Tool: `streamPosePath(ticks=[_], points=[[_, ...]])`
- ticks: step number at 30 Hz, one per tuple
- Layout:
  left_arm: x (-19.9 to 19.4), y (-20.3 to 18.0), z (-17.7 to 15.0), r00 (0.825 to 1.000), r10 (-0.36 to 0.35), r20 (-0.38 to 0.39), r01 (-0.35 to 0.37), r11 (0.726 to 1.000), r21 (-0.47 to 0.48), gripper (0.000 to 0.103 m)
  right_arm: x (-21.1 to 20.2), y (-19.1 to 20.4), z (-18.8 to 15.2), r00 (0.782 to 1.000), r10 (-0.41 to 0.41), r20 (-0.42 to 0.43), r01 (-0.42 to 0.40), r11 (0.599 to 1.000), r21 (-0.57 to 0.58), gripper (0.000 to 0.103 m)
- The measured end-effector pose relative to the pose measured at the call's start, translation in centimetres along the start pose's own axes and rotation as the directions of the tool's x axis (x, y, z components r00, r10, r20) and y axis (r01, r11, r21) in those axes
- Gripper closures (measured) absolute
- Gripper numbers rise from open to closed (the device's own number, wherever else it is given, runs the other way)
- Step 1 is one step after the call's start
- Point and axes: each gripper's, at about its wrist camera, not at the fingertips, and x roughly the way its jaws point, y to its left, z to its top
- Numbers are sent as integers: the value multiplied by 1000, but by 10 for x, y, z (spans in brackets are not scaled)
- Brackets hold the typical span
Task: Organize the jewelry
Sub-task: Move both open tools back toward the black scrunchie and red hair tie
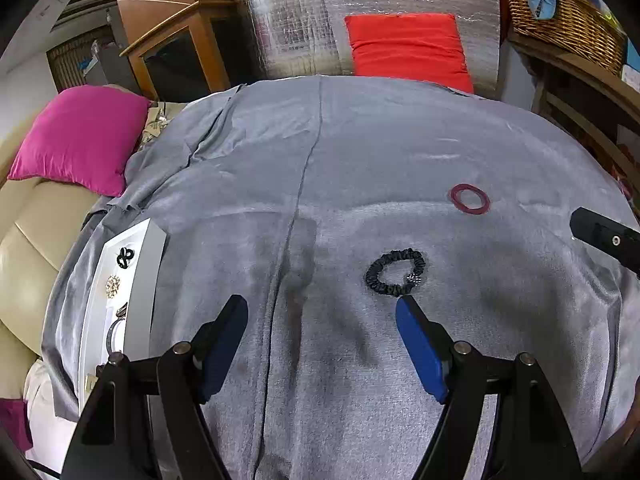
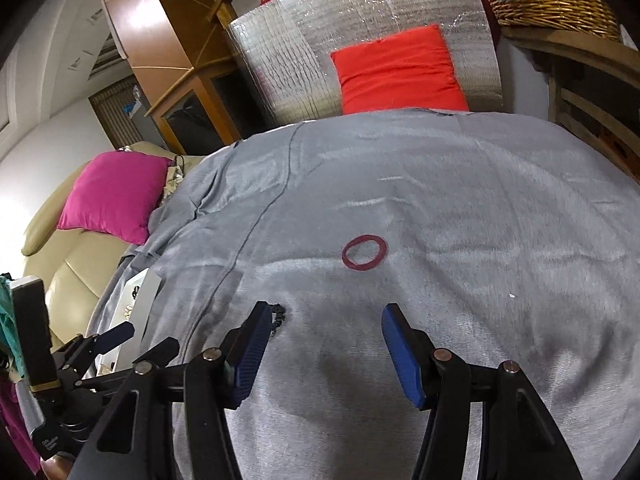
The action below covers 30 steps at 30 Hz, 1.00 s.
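A black scrunchie with a small bead charm (image 1: 395, 271) lies on the grey cloth (image 1: 360, 152), just beyond the right fingertip of my left gripper (image 1: 322, 306), which is open and empty. A dark red ring-shaped band (image 1: 470, 199) lies farther right. In the right wrist view the red band (image 2: 365, 257) lies ahead of my right gripper (image 2: 326, 314), open and empty. The scrunchie (image 2: 280, 314) peeks out beside its left finger. A white jewelry tray (image 1: 96, 320) at the left edge holds a black piece (image 1: 125, 257), a gold brooch (image 1: 113, 286) and other items.
A magenta cushion (image 1: 82, 136) rests on a beige sofa (image 1: 36, 248) to the left. A red cushion (image 1: 408, 50) leans on a silver foil panel (image 1: 296, 16) behind the table. A wicker basket (image 1: 564, 16) sits on wooden shelving at the right.
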Motion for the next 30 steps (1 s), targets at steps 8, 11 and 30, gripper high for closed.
streamPosePath(ticks=[8, 11, 30], points=[[7, -1, 1, 1000, 13, -1, -13, 1000, 26, 26, 13, -8, 5, 1000, 5, -15, -4, 999, 38, 42], [13, 2, 3, 1000, 21, -8, -20, 999, 28, 26, 23, -14, 9, 1000, 16, -26, -15, 997, 70, 44], [83, 19, 10, 992, -23, -121, 30, 998, 54, 26, 108, -50, 40, 996, 40, -83, -16, 965, 263, 65]])
